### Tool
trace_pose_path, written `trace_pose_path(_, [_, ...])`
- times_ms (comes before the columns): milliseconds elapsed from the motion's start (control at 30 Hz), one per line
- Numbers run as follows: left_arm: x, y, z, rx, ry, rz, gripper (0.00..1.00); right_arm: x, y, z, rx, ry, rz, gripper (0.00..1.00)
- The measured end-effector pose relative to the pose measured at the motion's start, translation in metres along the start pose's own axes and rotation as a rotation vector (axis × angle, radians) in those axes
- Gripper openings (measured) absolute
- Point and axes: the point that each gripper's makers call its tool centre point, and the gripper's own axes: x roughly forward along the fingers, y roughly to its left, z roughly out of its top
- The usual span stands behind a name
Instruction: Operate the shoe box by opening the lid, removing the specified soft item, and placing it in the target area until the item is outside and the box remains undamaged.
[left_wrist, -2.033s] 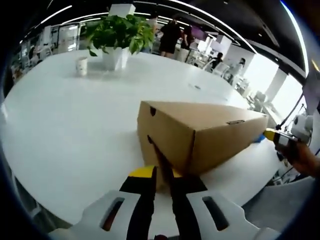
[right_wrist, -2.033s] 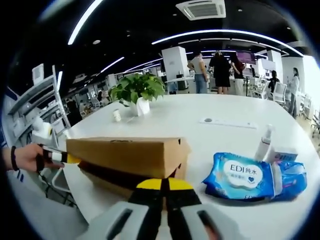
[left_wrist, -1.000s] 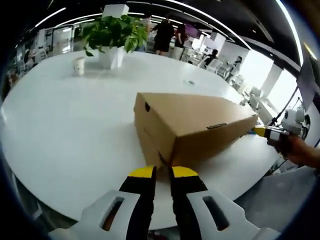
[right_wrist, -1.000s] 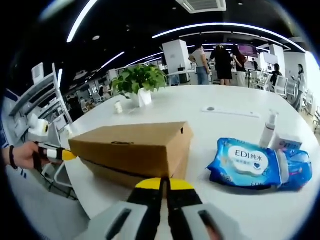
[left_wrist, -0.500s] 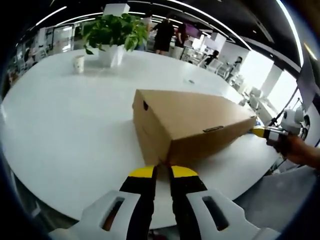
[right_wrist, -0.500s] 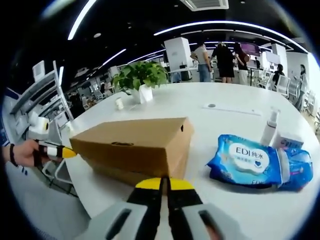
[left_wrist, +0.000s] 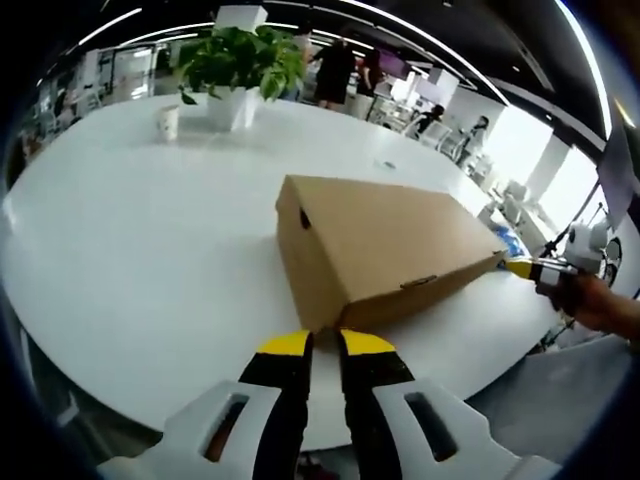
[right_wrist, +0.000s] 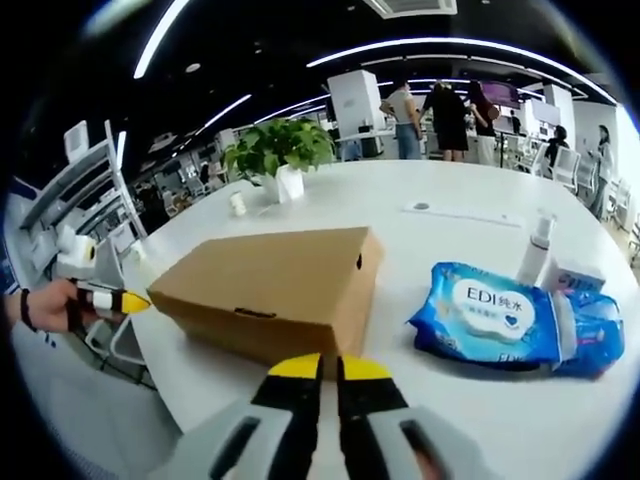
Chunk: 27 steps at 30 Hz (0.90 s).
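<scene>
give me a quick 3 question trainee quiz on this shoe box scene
1. True or false: the shoe box lid is down.
2. In the right gripper view, what lies on the table right of the box? A) blue wipes pack B) red towel C) laptop
3. Fill in: the potted plant stands beside a small white ____.

Key
1. True.
2. A, the blue wipes pack, with a spray bottle behind it.
3. cup.
</scene>
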Motion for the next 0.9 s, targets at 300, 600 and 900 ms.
trace_pose_path(300, [-0.018, 0.011, 0.013, -0.074, -0.069, 0.021, 0.13, -0.012, -0.008, 0.022, 0.044, -0.057, 0.014, 0.16])
trace_pose_path(600, [-0.017, -0.006, 0.039, -0.113, -0.124, -0.032, 0.28, -0.005, 0.003, 0.042, 0.096, -0.087, 0.090, 0.27])
trace_pose_path(900, [0.010, -0.020, 0.032, -0.119, -0.068, -0.045, 0.27, 0.018, 0.009, 0.034, 0.176, -0.027, 0.104, 0.32])
